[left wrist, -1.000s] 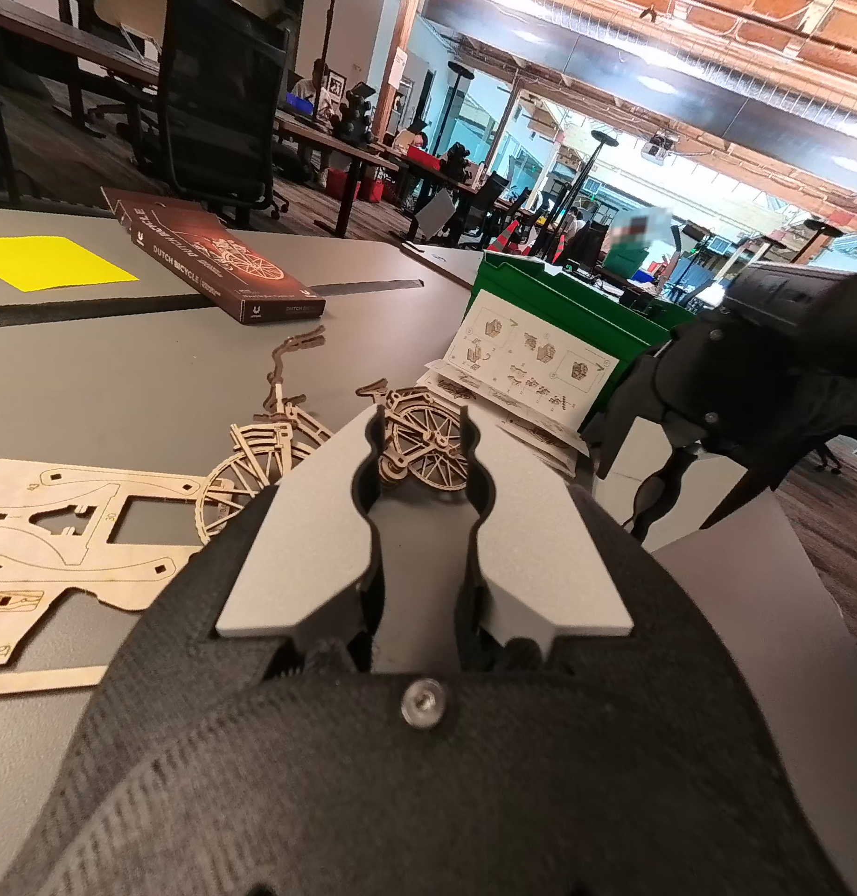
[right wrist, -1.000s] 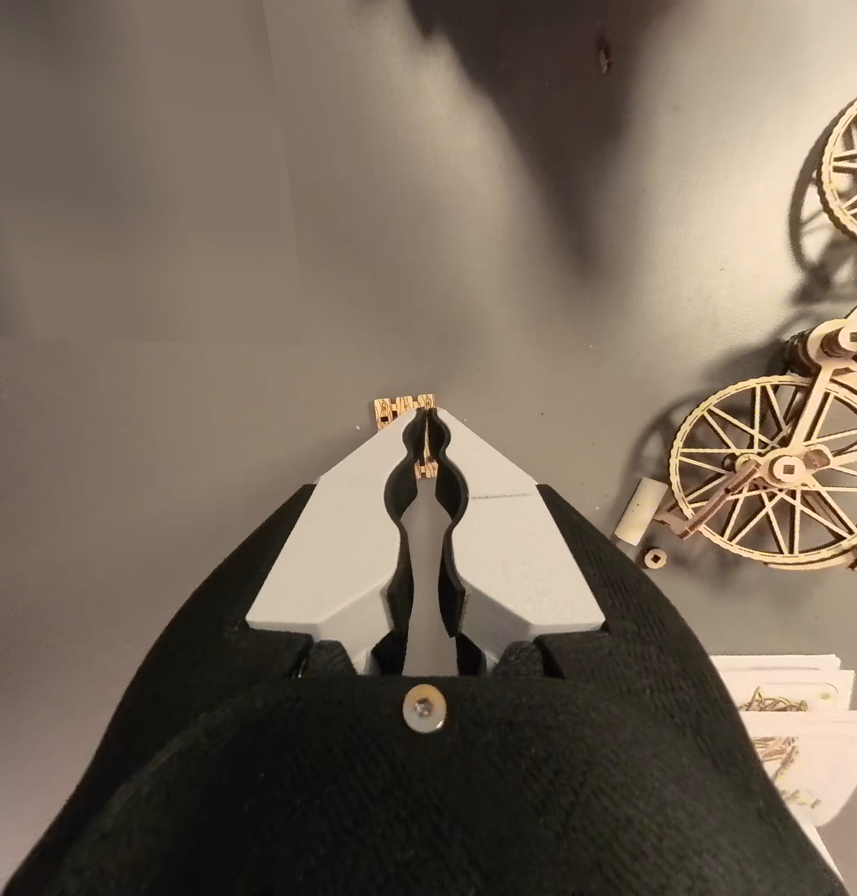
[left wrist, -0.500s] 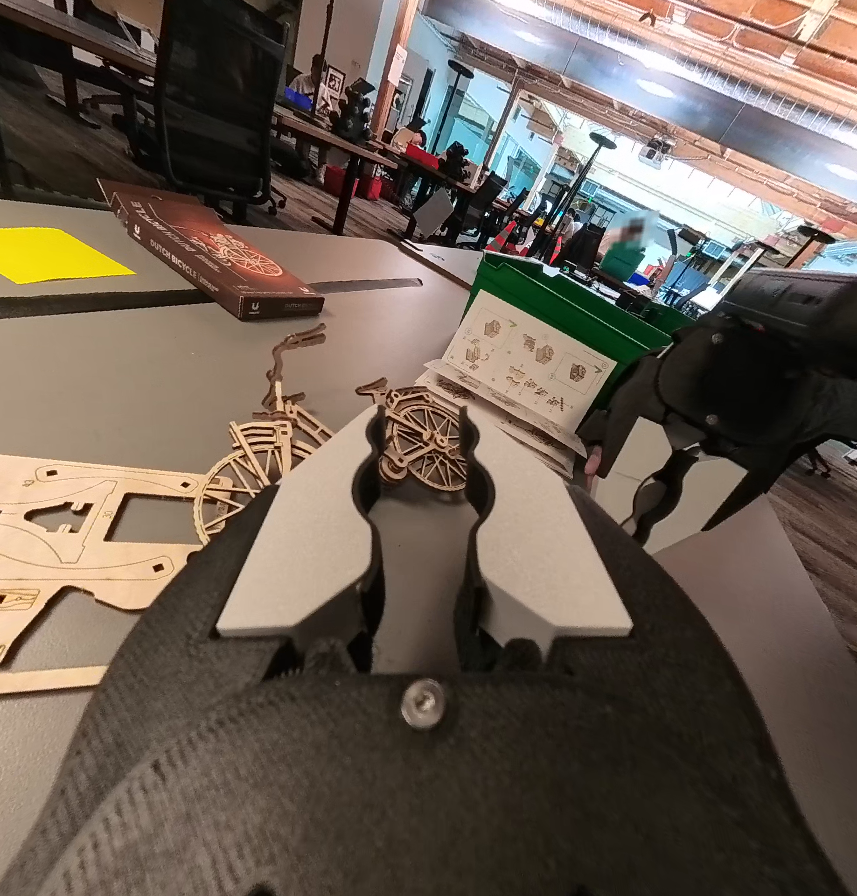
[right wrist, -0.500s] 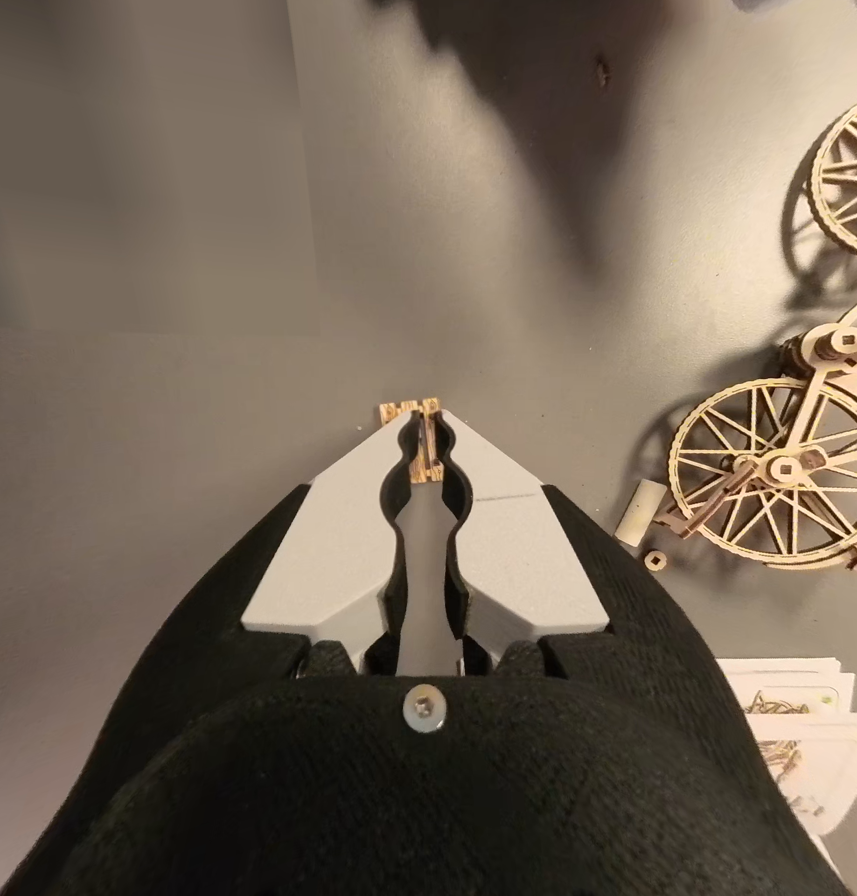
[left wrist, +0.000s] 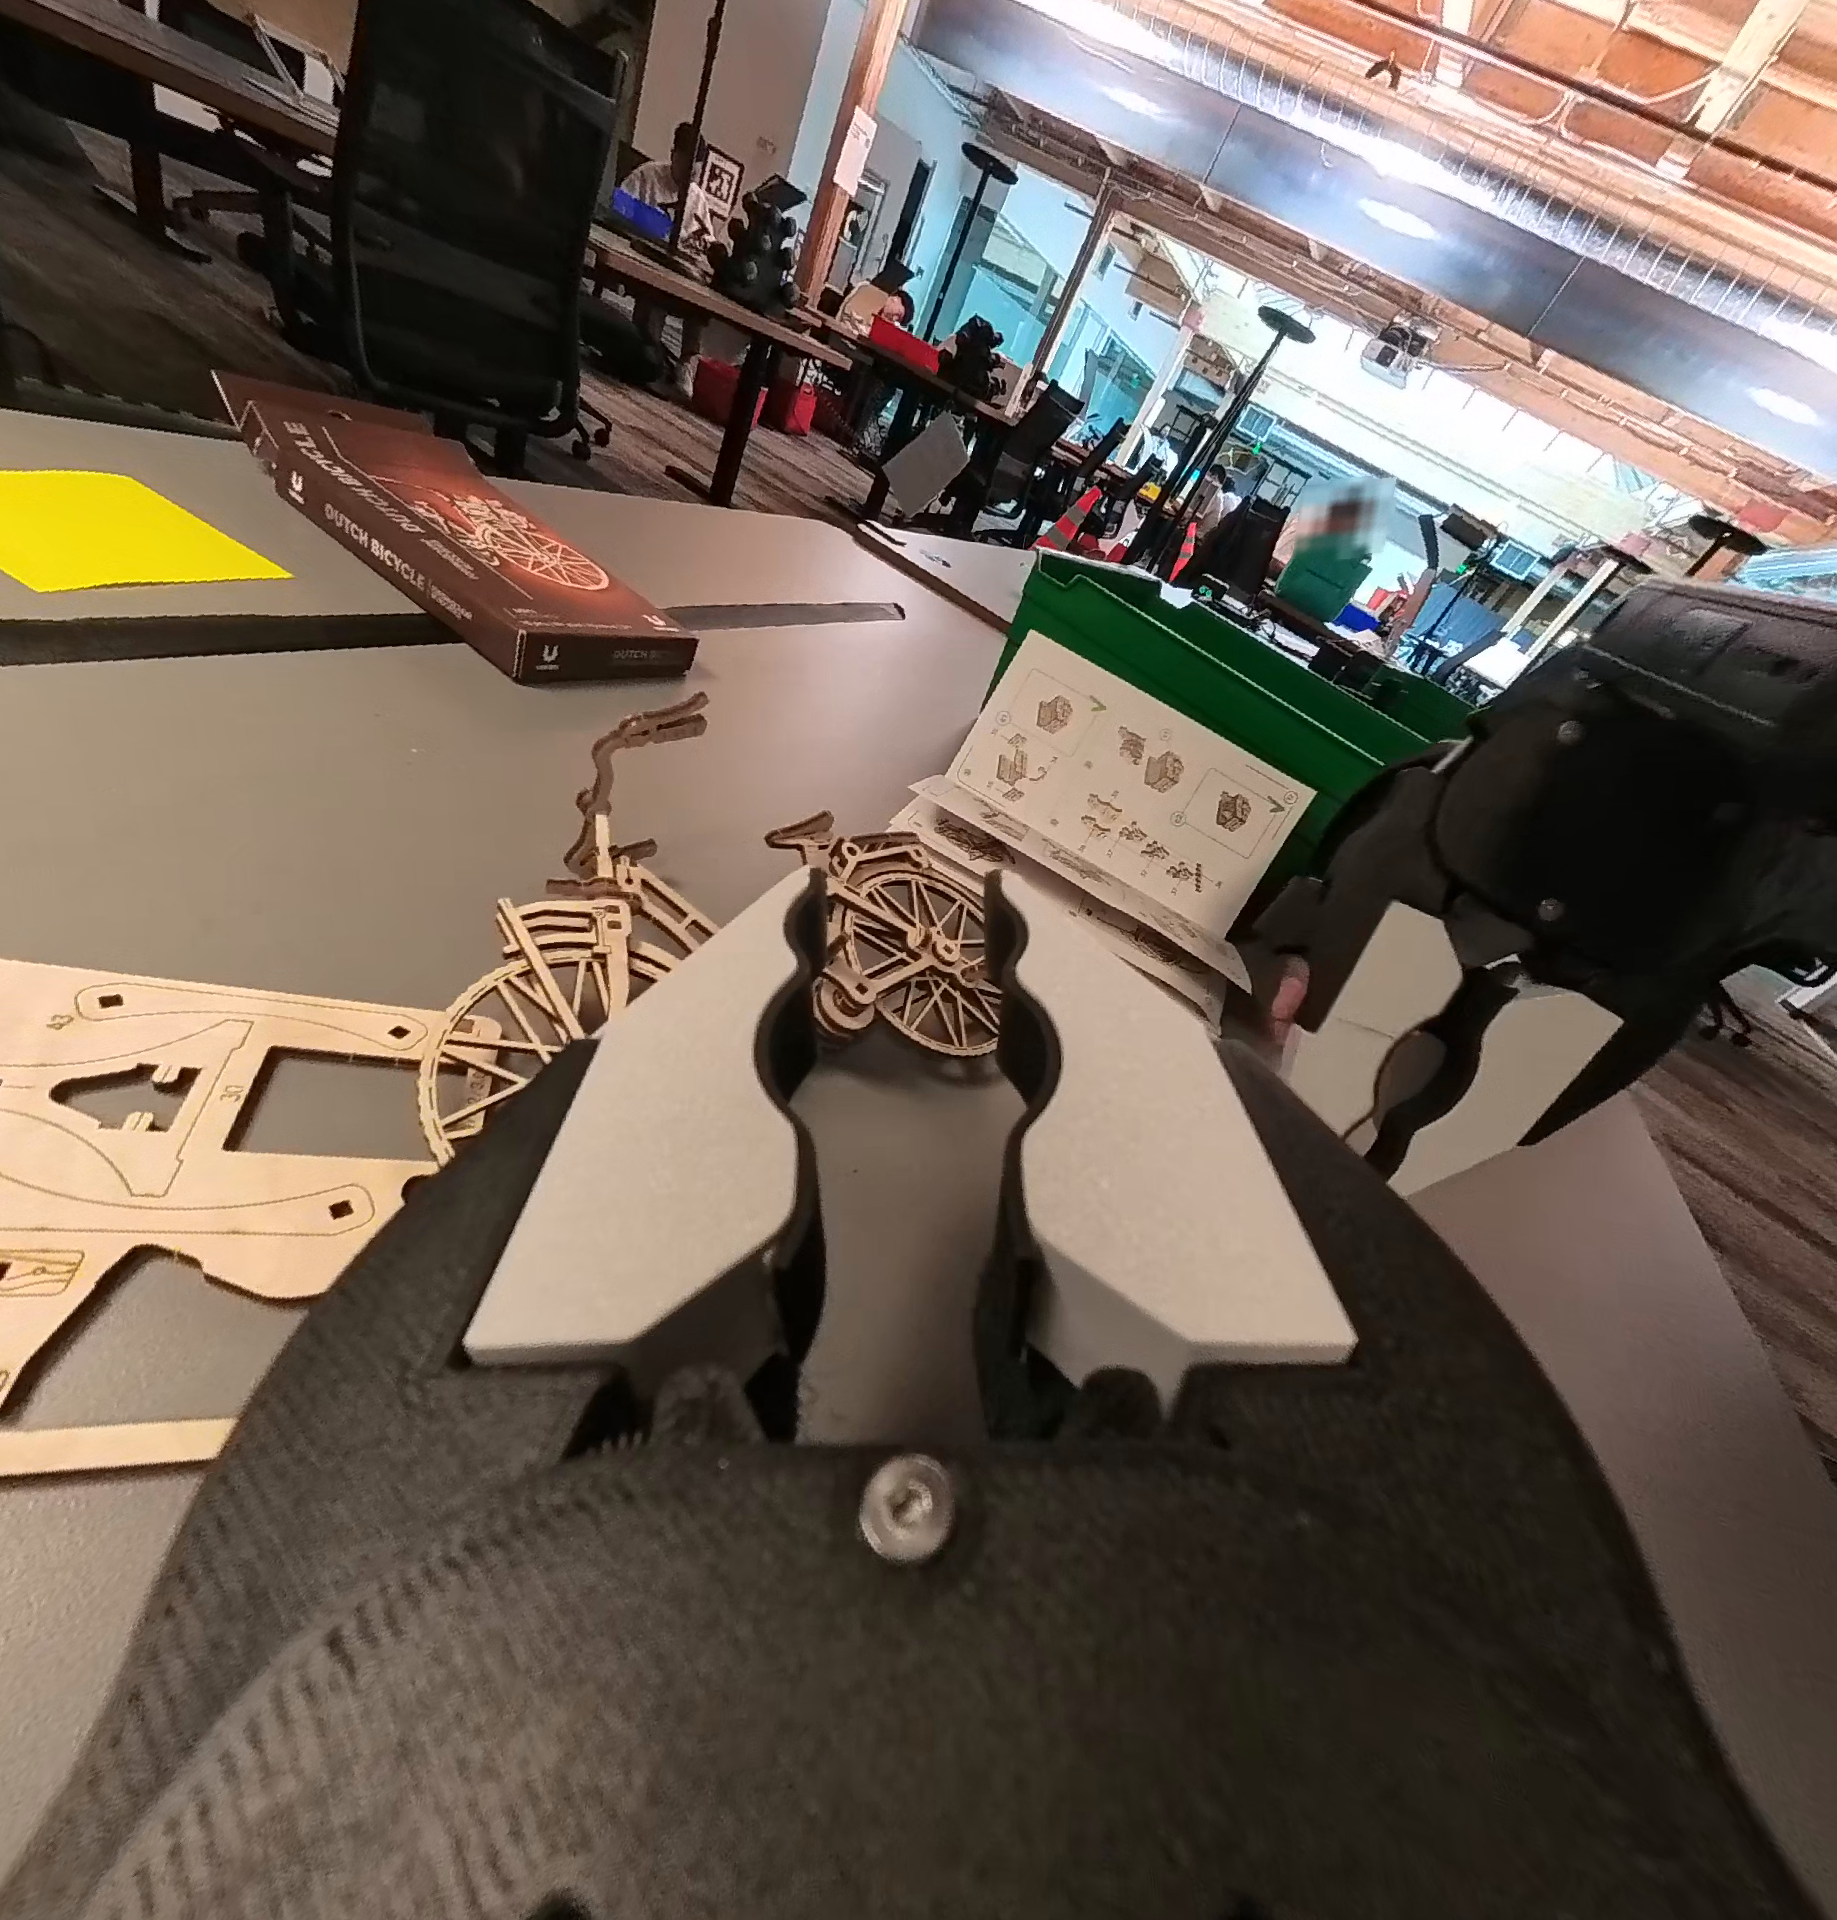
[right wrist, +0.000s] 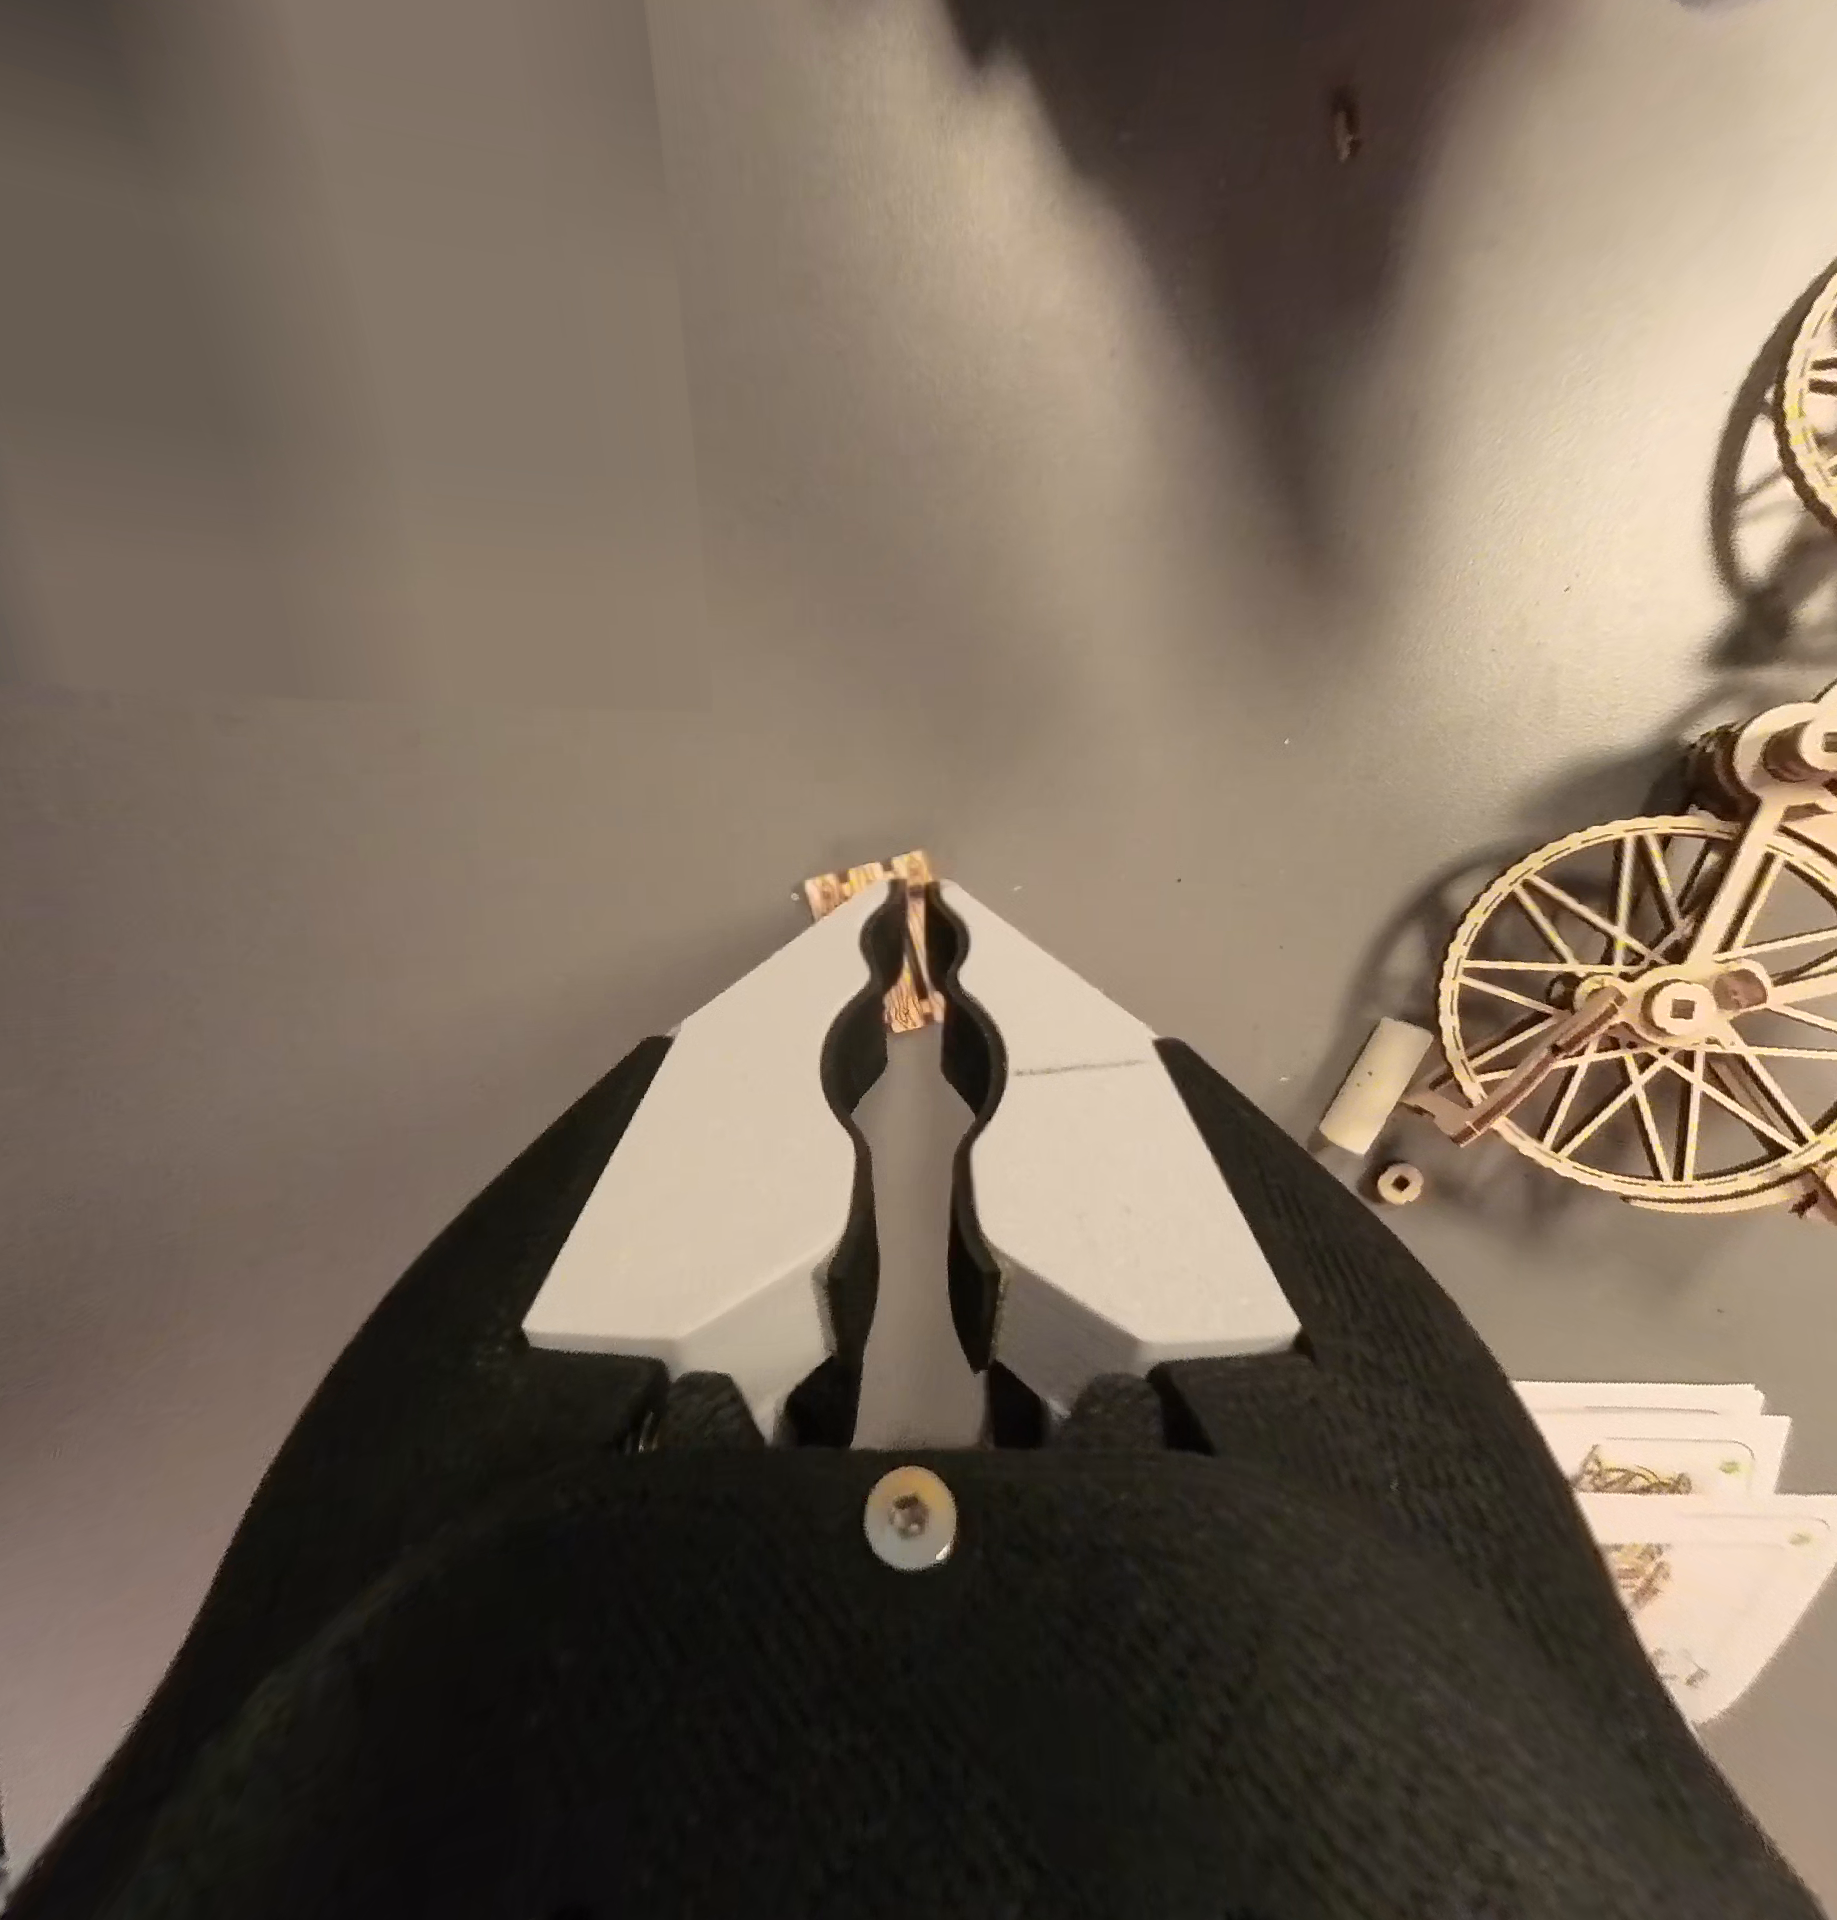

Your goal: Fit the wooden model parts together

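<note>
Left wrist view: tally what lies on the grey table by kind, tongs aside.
Assembled pale wooden bicycle model: 1
Flat laser-cut plywood parts sheet: 1
Dark brown cardboard kit box: 1
White printed instruction booklet: 1
Yellow paper sheet: 1
Total: 5

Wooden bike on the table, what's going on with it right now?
A person is building it with two handheld grippers. The right gripper is shut on a small wooden part above the grey table. The left gripper hangs open and empty, pointed at the wooden bicycle, which lies on its side.
</note>
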The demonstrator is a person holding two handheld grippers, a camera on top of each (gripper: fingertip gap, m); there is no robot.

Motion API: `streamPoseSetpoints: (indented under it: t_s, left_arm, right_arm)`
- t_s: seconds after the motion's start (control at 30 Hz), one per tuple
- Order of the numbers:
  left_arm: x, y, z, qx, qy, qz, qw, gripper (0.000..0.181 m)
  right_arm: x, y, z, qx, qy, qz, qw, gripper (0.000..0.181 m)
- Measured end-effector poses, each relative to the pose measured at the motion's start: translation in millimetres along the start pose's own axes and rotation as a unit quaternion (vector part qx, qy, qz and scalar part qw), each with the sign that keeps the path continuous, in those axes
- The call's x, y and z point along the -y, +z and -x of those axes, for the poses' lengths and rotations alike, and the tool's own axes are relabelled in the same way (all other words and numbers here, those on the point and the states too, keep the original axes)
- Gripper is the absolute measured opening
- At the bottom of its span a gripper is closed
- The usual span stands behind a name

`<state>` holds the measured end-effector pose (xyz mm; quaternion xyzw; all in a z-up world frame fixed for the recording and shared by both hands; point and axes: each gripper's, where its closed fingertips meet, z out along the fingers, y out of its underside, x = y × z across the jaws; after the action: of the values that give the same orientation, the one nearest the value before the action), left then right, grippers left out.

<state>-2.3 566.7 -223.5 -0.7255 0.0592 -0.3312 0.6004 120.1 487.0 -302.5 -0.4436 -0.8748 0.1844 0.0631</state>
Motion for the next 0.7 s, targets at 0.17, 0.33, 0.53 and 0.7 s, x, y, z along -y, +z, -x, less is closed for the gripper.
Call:
streamPoseSetpoints:
  t_s: [0.17, 0.33, 0.53, 0.7]
  left_arm:
    - [0.0, -0.2, -0.3, 0.000, 0.002, 0.000, 1.000, 0.028]
    - [0.0, -0.1, 0.2, 0.000, -0.001, 0.000, 1.000, 0.028]
    - [0.2, -0.2, 0.4, 0.000, -0.003, -0.001, 1.000, 0.028]
    - [0.2, -0.1, 0.6, -0.001, -0.004, 0.000, 1.000, 0.028]
  right_arm:
    - [-0.2, 1.0, 0.9, 0.004, -0.012, 0.013, 1.000, 0.005]
    - [-0.5, 1.6, 4.0, 0.008, -0.039, 0.028, 0.999, 0.008]
    - [-2.5, 3.2, 4.7, -0.001, -0.081, 0.059, 0.995, 0.006]
    - [-0.3, 3.7, 6.4, -0.002, -0.094, 0.056, 0.994, 0.002]
